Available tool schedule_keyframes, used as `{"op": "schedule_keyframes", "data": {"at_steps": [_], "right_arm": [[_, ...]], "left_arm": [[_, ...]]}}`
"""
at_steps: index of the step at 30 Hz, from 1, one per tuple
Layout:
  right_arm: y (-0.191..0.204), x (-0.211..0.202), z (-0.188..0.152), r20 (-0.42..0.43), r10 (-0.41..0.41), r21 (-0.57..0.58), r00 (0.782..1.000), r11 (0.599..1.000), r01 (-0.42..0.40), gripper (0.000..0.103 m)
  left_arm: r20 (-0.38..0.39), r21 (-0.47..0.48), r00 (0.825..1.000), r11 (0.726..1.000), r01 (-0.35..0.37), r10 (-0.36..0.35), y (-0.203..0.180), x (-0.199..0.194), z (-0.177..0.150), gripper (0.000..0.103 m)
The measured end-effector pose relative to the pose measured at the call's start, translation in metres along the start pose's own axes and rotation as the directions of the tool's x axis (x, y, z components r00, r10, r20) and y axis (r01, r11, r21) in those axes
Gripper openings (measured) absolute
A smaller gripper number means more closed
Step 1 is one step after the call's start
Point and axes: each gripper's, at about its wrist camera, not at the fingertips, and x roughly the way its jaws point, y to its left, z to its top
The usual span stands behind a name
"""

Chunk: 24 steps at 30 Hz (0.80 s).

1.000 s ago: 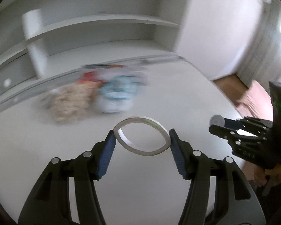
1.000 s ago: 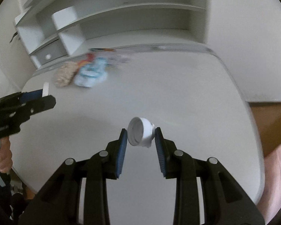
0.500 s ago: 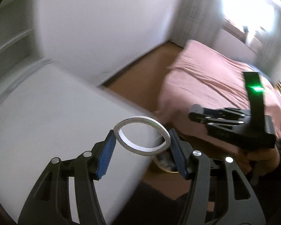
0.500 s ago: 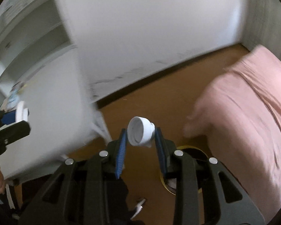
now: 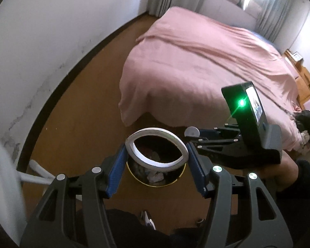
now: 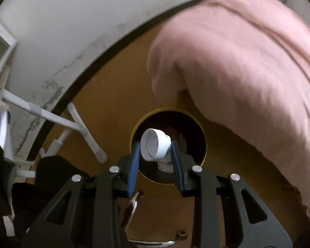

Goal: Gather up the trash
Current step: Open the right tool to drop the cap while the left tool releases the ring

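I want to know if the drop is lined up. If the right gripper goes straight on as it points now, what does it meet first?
Probably the open mouth of the trash bin on the floor. The right gripper, shut on the white cap, points down into it; depth is unclear.

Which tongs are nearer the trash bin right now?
Right, by the look of it. The right tongs, gripping a white cap, sit directly over the trash bin. The left tongs, squeezing a tape ring, look down at it from a slant.
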Motion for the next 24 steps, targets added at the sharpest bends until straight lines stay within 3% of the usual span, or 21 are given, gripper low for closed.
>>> {"op": "schedule_keyframes", "data": {"at_steps": [5, 13, 14, 16, 17, 24], "right_arm": [[-0.018, 0.034, -0.006, -0.065, 0.018, 0.032, 0.998, 0.999, -0.016, 0.031], [-0.027, 0.050, -0.008, -0.093, 0.048, 0.041, 0.994, 0.998, -0.045, 0.031], [-0.027, 0.050, -0.006, -0.096, 0.055, 0.041, 0.994, 0.998, -0.052, 0.033], [-0.031, 0.048, -0.006, -0.087, 0.053, 0.040, 0.995, 0.998, -0.050, 0.052], [-0.032, 0.046, -0.006, -0.081, 0.049, 0.038, 0.995, 0.998, -0.046, 0.055], [-0.045, 0.034, -0.004, -0.050, 0.039, 0.082, 0.998, 0.996, -0.034, 0.055]], "left_arm": [[-0.062, -0.011, 0.998, 1.000, -0.011, 0.010, 0.006, 0.031, 0.005, 0.056], [-0.115, -0.019, 0.993, 1.000, -0.020, 0.017, 0.008, 0.061, 0.006, 0.056], [-0.119, -0.018, 0.993, 1.000, -0.019, 0.017, 0.007, 0.064, 0.006, 0.056], [-0.129, -0.014, 0.992, 1.000, -0.018, 0.016, 0.006, 0.071, 0.008, 0.057], [-0.133, -0.011, 0.991, 1.000, -0.016, 0.014, 0.005, 0.074, 0.008, 0.057], [-0.162, 0.014, 0.987, 1.000, 0.005, -0.002, -0.005, 0.093, 0.011, 0.057]]}}
